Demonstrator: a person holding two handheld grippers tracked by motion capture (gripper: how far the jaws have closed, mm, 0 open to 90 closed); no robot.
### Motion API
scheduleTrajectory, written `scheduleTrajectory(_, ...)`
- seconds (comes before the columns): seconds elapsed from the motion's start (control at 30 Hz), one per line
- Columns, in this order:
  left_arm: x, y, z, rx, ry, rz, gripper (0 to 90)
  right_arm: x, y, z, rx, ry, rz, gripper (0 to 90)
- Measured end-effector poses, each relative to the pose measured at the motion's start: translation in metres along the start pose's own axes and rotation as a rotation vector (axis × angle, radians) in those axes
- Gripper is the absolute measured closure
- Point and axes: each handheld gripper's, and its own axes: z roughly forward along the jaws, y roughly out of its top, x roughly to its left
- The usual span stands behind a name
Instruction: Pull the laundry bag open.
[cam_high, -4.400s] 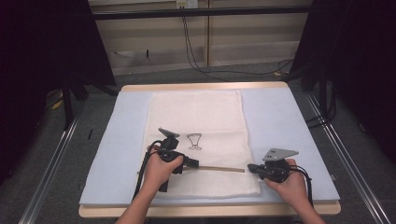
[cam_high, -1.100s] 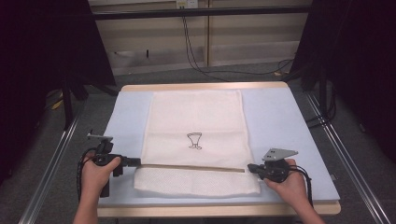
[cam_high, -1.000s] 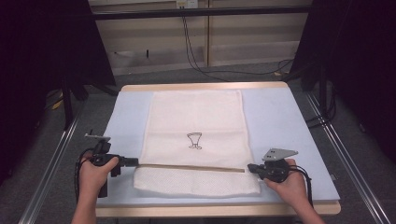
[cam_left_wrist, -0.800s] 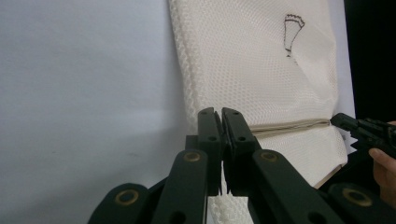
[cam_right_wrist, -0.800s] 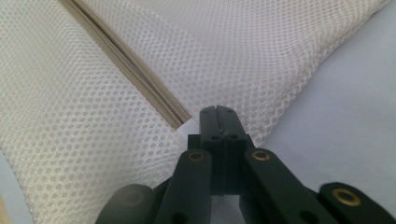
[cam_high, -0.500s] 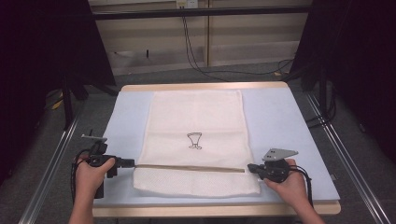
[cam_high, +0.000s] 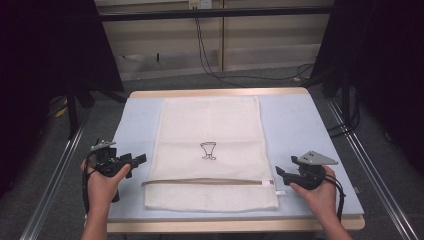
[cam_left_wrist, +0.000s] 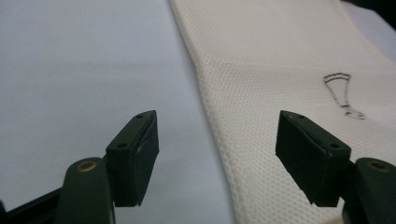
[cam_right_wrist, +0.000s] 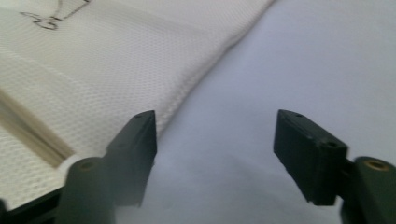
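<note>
Near edge of desk (cam_high: 320, 125): both forearms enter from the bottom, one hand-held gripper in each hand.

Left hand-held gripper (cam_high: 134, 160): now off the bag, over bare blue desk surface just left of the bag's left edge. Jaws spread, nothing between them; the left gripper view shows the bag's edge running up between the two pads. A second ago this gripper stood farther left and seemed to hold the left end of the zip line; several seconds back it was over the middle of the bag. It has since come back in toward the bag edge and let go.

Right hand-held gripper (cam_high: 281, 173): at the right end of the zip line, where it has been all along. Jaws spread here too; the right gripper view shows the bag corner beside its left jaw, not pinched.

White mesh laundry bag (cam_high: 210, 135): flat on the desk, centred, long axis running near to far. Tan zipper strip (cam_high: 210, 182) crosses its near part, straight from edge to edge. Small black line drawing (cam_high: 208, 150) just beyond, mid-bag.

Judgement: the zip run looks finished, likely closed though I cannot confirm it; both tools released, step seems done.

Far: desk's wooden edge, then cables (cam_high: 210, 55) on the floor.
</note>
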Motion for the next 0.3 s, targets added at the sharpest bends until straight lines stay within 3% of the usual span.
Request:
scheduleTrajectory(0.13, 0.002, -0.003, 0.007, 0.016, 0.069, 0.055, 22.8, -0.01, -0.002, 0.002, 0.022, -0.024, 0.04, 22.8)
scheduleTrajectory(0.3, 0.009, -0.006, 0.015, 0.047, 0.123, 0.087, 20.1, -0.017, -0.003, 0.005, 0.044, -0.049, 0.044, 21.5)
